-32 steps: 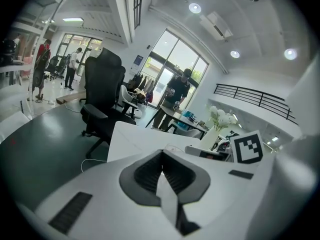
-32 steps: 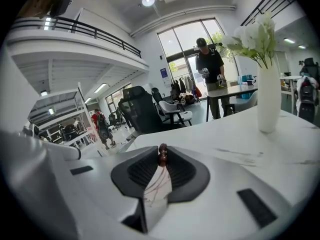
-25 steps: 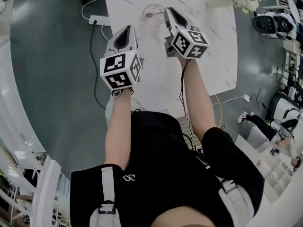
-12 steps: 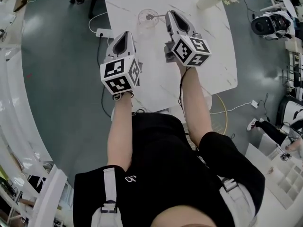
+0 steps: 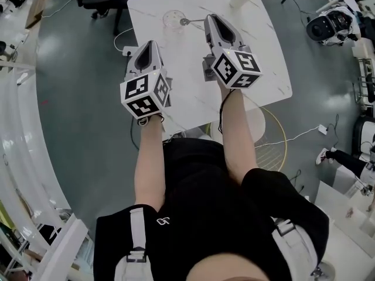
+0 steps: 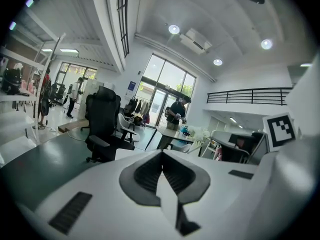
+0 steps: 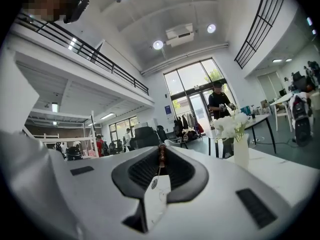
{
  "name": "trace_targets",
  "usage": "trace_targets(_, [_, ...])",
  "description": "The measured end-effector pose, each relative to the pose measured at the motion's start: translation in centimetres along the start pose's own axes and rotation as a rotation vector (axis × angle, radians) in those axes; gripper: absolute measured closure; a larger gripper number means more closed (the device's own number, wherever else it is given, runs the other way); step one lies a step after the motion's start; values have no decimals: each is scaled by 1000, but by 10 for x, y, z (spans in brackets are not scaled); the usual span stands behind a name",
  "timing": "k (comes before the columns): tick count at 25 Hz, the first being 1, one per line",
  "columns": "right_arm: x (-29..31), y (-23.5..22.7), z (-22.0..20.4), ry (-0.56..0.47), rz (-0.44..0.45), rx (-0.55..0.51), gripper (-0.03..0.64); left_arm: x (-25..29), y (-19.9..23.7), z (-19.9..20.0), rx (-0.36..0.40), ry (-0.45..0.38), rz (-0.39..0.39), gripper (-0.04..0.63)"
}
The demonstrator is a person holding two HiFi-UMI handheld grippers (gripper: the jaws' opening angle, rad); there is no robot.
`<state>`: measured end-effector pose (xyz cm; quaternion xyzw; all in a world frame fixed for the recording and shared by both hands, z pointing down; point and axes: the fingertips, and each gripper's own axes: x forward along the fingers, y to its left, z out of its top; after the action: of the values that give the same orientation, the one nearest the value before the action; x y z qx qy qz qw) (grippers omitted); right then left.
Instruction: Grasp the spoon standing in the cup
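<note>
Spoon: the spoon lies near level in the upper middle of the head view. Its bowl points left and its handle runs right into the right hand-held gripper.
Spoon and cup: the bowl shows at the right rim of the clear cup, which stands on the white tabletop. From above I cannot tell whether the bowl is fully clear of the rim.
Right hand-held gripper: its jaws pinch the end of the spoon's handle, which shows in the right gripper view as a thin dark stem between the ribbed pads.
Left hand-held gripper: the left hand-held gripper sits lower left of the cup, its pads pressed together with nothing between them.
Handling: the spoon is probably light, stiff and thin, and its smooth handle may swivel or slide in the pads.
Where to hold: the handle, well away from the bowl, gripped across its flat faces. The cup looks light and may tip if the bowl drags on it.
Change from earlier: the tabletop looks smaller and farther below both hand-held grippers. The cup sits further left in the frame. The bowl, formerly over the cup's mouth, is now at its right edge. The pinch is unchanged.
</note>
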<state>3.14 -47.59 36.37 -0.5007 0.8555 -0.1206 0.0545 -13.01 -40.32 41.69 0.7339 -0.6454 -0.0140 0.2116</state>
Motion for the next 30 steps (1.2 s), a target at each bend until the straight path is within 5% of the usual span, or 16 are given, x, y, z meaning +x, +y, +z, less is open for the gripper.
trace_targets(13, [-91, 30, 27, -82, 74, -41, 572, -83, -27, 18, 82, -104, 25, 580])
trace_targets(30, [-99, 40, 23, -56, 112, -101, 572, -90, -32, 34, 111, -127, 9, 580])
